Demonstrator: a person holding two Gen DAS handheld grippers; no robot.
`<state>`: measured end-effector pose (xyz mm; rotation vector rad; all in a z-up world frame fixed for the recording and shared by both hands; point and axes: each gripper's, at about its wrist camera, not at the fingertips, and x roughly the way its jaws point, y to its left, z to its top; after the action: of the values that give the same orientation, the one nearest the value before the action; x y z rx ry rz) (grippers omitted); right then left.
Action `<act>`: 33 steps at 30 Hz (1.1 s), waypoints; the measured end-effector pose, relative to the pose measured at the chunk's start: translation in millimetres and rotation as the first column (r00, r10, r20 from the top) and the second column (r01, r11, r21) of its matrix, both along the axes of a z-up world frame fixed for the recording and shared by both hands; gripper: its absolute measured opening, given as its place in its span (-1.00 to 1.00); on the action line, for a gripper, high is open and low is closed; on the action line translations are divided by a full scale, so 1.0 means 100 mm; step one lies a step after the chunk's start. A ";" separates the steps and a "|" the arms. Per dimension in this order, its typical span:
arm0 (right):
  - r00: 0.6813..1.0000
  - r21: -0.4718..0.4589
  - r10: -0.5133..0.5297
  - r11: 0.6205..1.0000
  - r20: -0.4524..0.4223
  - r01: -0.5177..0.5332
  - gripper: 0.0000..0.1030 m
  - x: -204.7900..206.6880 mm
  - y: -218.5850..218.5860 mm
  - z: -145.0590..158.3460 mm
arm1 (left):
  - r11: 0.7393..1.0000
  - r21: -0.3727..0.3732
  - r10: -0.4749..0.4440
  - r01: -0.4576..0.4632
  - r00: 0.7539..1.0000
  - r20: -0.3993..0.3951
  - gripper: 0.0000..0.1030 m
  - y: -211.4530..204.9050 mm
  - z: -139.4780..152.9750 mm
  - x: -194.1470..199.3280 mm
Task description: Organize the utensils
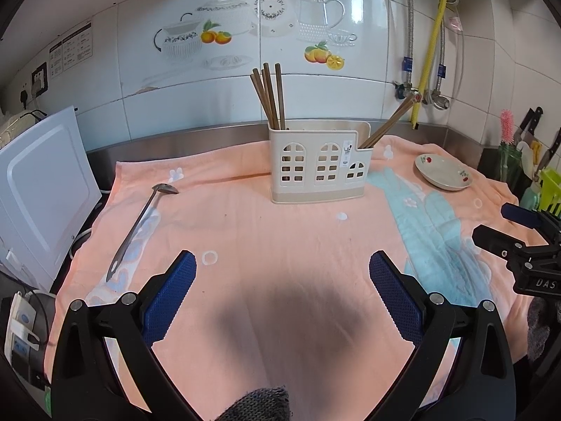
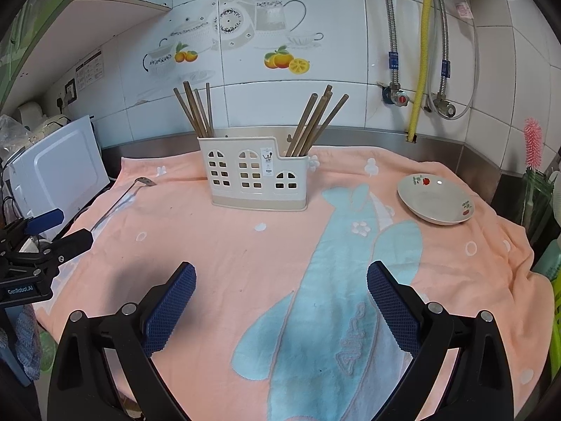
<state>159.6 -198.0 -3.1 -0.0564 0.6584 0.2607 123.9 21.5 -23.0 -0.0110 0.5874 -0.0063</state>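
Note:
A cream utensil holder stands upright at the back of the pink towel. Brown chopsticks stand in its left compartment and lean in its right one. A long metal ladle lies on the towel at the left. My left gripper is open and empty above the towel's near middle; it also shows in the right wrist view. My right gripper is open and empty over the blue fish print; it shows at the left wrist view's right edge.
A small white floral dish sits on the towel at the right. A white appliance stands off the towel's left edge. Pipes and a valve run down the tiled wall. Knives and a pink brush stand at far right.

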 end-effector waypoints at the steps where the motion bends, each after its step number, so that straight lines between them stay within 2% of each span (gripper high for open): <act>1: 1.000 0.000 0.001 1.000 -0.001 -0.001 0.84 0.00 0.00 0.00 | 1.000 -0.001 0.000 0.000 1.000 0.000 0.90 0.00 0.00 0.00; 33: 1.000 -0.008 0.015 1.000 -0.006 -0.015 0.84 -0.03 0.04 -0.03 | 1.000 -0.005 -0.012 0.012 1.000 -0.001 0.90 -0.04 -0.02 -0.02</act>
<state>156.9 -194.3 -6.3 -0.0681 0.6647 0.2730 121.4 17.5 -24.9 -0.0119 0.5883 -0.0194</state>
